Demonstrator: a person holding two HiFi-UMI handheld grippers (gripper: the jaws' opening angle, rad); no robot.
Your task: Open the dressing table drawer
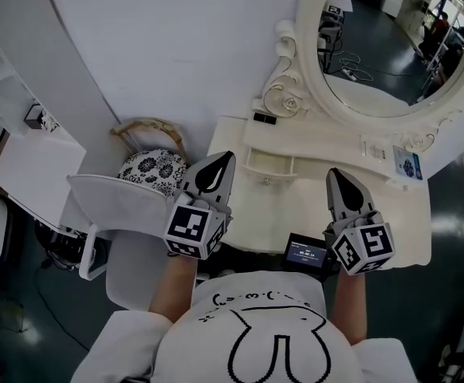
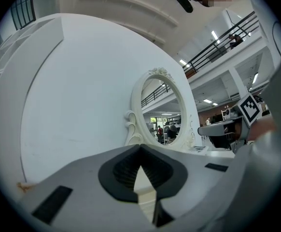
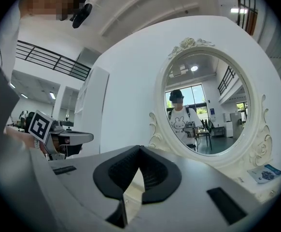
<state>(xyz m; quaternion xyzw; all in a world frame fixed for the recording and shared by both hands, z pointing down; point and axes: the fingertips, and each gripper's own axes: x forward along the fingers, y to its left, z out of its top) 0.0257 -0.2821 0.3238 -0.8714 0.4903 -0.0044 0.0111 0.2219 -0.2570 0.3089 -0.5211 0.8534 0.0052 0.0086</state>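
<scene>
Grey jaws of the left gripper [image 1: 222, 164] stand pressed together at their tips with nothing between them, the cream tabletop showing through the gap lower down in the left gripper view [image 2: 140, 149]. The right gripper [image 1: 337, 180] is likewise closed and empty, its tips meeting in the right gripper view [image 3: 139, 149]. Both are held above the front of the cream dressing table [image 1: 391, 222], marker cubes towards the person. The small drawer [image 1: 269, 164] sits on the tabletop between the two grippers and a little beyond them, nearer the left one, and appears drawn partway out, its hollow and front knob showing; neither gripper is seen touching it. A small black device with a lit screen [image 1: 306, 254] lies at the table's near edge between the person's arms. Behind the drawer rises the oval mirror [image 1: 383, 46] in its ornate carved frame, with a blue-printed card [image 1: 407, 163] at its foot. Left of the table stand a white chair [image 1: 116, 202] and a black-and-white patterned cushion [image 1: 152, 170].
</scene>
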